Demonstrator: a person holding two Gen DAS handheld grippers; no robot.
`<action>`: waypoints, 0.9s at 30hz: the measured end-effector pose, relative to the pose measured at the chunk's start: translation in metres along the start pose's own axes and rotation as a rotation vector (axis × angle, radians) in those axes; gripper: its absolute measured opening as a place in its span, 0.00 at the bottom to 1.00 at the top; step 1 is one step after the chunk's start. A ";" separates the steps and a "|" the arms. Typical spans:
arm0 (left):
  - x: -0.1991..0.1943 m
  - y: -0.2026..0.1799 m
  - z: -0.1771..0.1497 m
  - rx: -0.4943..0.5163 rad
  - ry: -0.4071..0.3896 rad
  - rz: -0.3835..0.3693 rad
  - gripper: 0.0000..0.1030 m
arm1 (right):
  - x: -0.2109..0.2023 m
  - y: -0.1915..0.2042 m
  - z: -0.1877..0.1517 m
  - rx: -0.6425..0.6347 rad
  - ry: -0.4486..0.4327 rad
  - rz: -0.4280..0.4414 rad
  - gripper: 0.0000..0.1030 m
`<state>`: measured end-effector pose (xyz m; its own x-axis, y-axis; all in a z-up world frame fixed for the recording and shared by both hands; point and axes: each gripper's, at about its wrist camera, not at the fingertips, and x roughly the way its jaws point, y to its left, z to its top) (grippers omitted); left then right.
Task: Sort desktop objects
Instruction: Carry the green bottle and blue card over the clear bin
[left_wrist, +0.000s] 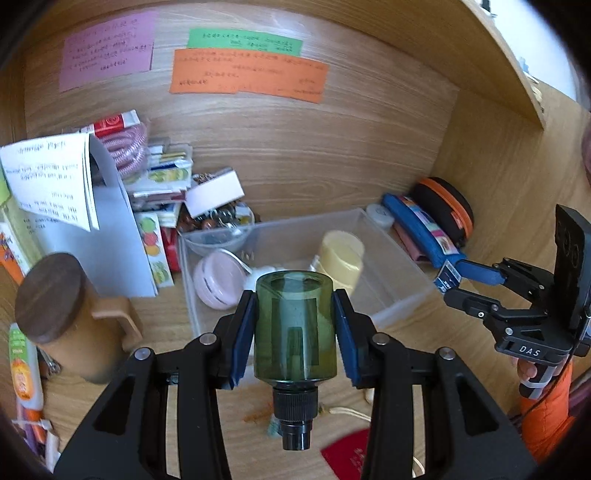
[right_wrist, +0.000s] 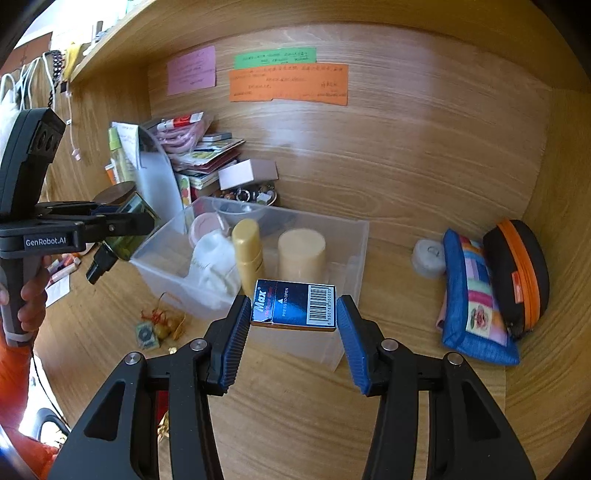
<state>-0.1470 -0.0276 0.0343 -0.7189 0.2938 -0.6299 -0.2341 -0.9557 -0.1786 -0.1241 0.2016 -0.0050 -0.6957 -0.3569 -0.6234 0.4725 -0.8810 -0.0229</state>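
My left gripper (left_wrist: 295, 325) is shut on a dark green bottle (left_wrist: 295, 328) with a black nozzle pointing toward the camera, held above the desk in front of a clear plastic bin (left_wrist: 391, 280). My right gripper (right_wrist: 293, 314) is shut on a small blue staple box (right_wrist: 293, 306) marked Max, held over the near edge of the same bin (right_wrist: 347, 236). The bin holds a pink round case (left_wrist: 218, 280), yellow bottles (right_wrist: 301, 254) and a white cloth (right_wrist: 214, 266). The right gripper with its box (left_wrist: 448, 275) shows in the left wrist view, the left gripper with the bottle (right_wrist: 125, 229) in the right wrist view.
A wood-lidded mug (left_wrist: 70, 317) stands at left. A stack of booklets and boxes (left_wrist: 159, 173) is behind the bin. A blue pouch (right_wrist: 476, 295) and black-orange case (right_wrist: 517, 273) lie at right. Small trinkets (right_wrist: 159, 325) lie on the desk. Coloured notes (right_wrist: 288, 81) hang on the back wall.
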 end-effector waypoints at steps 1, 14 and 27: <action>0.002 0.002 0.003 0.000 0.001 0.002 0.40 | 0.002 -0.001 0.002 0.000 0.001 0.000 0.43; 0.052 0.022 0.023 -0.011 0.058 0.056 0.40 | 0.047 -0.024 0.015 0.015 0.072 -0.003 0.43; 0.093 0.032 0.017 0.013 0.133 0.083 0.40 | 0.083 -0.021 0.024 -0.048 0.155 -0.010 0.43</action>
<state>-0.2323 -0.0302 -0.0168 -0.6436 0.2074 -0.7367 -0.1863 -0.9761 -0.1121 -0.2048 0.1828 -0.0381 -0.6102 -0.2929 -0.7362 0.4940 -0.8671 -0.0645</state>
